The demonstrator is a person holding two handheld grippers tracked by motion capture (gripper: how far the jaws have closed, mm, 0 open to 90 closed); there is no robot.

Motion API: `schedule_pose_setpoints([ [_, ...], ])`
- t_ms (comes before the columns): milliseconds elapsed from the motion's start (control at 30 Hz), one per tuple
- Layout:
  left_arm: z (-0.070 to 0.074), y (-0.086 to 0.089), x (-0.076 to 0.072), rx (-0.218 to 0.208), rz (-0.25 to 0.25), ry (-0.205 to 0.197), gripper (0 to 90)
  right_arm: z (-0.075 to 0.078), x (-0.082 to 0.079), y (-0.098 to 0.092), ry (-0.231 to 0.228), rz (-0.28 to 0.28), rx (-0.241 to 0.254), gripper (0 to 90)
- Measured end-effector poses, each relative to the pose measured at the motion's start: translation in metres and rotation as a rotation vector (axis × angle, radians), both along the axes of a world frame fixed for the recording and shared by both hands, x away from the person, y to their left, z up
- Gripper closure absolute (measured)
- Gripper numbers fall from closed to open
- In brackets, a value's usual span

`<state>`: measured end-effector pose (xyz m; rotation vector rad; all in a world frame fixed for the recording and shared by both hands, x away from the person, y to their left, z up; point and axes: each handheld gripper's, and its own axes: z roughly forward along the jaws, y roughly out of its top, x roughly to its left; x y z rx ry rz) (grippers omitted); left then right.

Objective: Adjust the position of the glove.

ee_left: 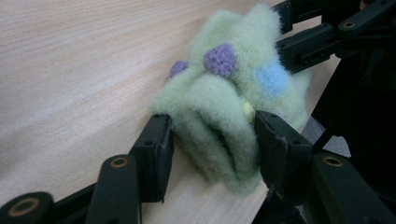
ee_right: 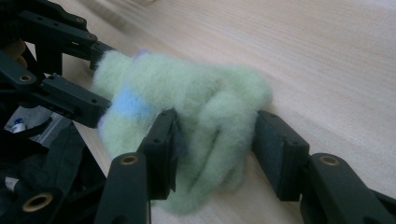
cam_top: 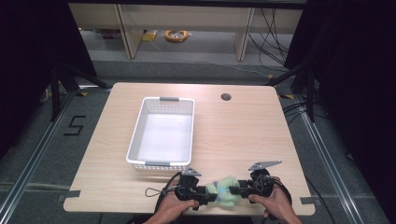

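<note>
Fluffy pale green knitted cloth with purple and blue dots (cam_top: 224, 191) at the wooden table's (cam_top: 243, 135) six o'clock edge, left gripper (ee_left: 212, 140) clamped on one end, right gripper (ee_right: 215, 135) clamped on the other, white perforated plastic basket (cam_top: 162, 132) at eleven o'clock beyond

Both hands low at the near table edge, grippers pointing inward at each other. Left gripper (cam_top: 209, 194) has its jaws pressed on one end of the fuzzy green toy (cam_top: 224, 191); right gripper (cam_top: 235, 189) is clamped on the opposite end. Forearms enter from below, wrists roughly level.
</note>
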<state>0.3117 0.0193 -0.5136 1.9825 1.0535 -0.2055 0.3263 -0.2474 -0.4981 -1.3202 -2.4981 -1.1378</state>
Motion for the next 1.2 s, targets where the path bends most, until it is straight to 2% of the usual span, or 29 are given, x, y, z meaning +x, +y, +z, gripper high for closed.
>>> schedule_pose_setpoints([
  [67,-0.001,-0.001,-0.001,-0.008,-0.017,-0.001,51.1,-0.001,-0.001,0.000,0.006,-0.014,0.004,53.9],
  [100,-0.001,-0.002,-0.002,0.001,-0.018,-0.006,52.1,-0.003,0.000,0.000,0.025,0.002,0.026,54.2],
  [200,0.001,-0.001,-0.002,0.027,-0.032,-0.007,54.3,-0.006,0.002,-0.002,0.053,-0.004,0.051,55.1],
  [300,0.000,-0.001,-0.001,0.020,-0.031,-0.001,57.0,-0.008,0.003,-0.003,0.062,0.008,0.078,56.5],
  [333,-0.002,-0.002,-0.001,-0.014,-0.037,0.002,58.6,-0.008,0.003,-0.003,0.063,0.011,0.078,57.8],
  [367,-0.002,-0.002,-0.001,-0.015,-0.041,0.003,59.7,-0.009,0.003,-0.004,0.061,0.008,0.075,58.9],
  [467,-0.001,-0.003,-0.001,-0.014,-0.046,-0.016,63.2,-0.009,0.003,-0.004,0.042,0.019,0.084,63.9],
  [500,0.000,-0.004,-0.002,-0.006,-0.048,-0.029,64.2,-0.008,0.002,-0.004,0.043,0.035,0.088,65.0],
  [533,0.000,-0.004,-0.003,0.000,-0.046,-0.044,65.7,-0.006,0.000,-0.002,0.059,0.028,0.087,65.9],
  [567,0.001,-0.004,-0.003,-0.002,-0.054,-0.045,66.9,-0.005,-0.001,-0.002,0.027,0.033,0.068,66.4],
  [600,0.001,-0.004,-0.003,-0.002,-0.061,-0.050,67.9,-0.006,0.000,-0.002,0.010,0.046,0.070,67.0],
  [633,0.001,-0.004,-0.003,-0.005,-0.059,-0.051,68.6,-0.005,-0.001,-0.001,0.019,0.044,0.077,67.9],
  [800,0.002,0.000,-0.002,-0.020,-0.061,-0.032,70.6,-0.003,-0.003,-0.003,-0.015,0.041,0.076,72.0],
  [833,0.002,0.001,-0.003,-0.026,-0.047,-0.034,71.2,-0.001,-0.006,-0.002,0.005,0.028,0.079,72.6],
  [867,0.003,0.002,-0.002,-0.030,-0.057,-0.019,71.5,-0.001,-0.005,-0.002,-0.028,0.042,0.074,73.2],
  [967,0.004,0.006,-0.002,-0.042,-0.058,-0.011,71.9,0.000,-0.006,-0.002,-0.040,0.044,0.078,74.4],
  [1033,0.007,0.008,-0.003,-0.007,-0.042,-0.006,72.1,0.001,-0.007,0.000,-0.040,0.048,0.084,74.9],
  [1067,0.006,0.009,-0.002,-0.030,-0.046,-0.015,72.2,0.002,-0.008,0.001,-0.039,0.038,0.076,75.1],
  [1100,0.007,0.010,-0.002,-0.026,-0.047,-0.017,72.3,0.001,-0.008,0.001,-0.048,0.053,0.089,75.3],
  [1133,0.008,0.010,-0.002,-0.025,-0.047,-0.016,72.3,0.004,-0.010,0.003,-0.017,0.033,0.091,75.5],
  [1200,0.008,0.011,-0.003,-0.050,-0.053,-0.017,72.4,0.004,-0.010,0.003,-0.038,0.043,0.085,75.7],
])
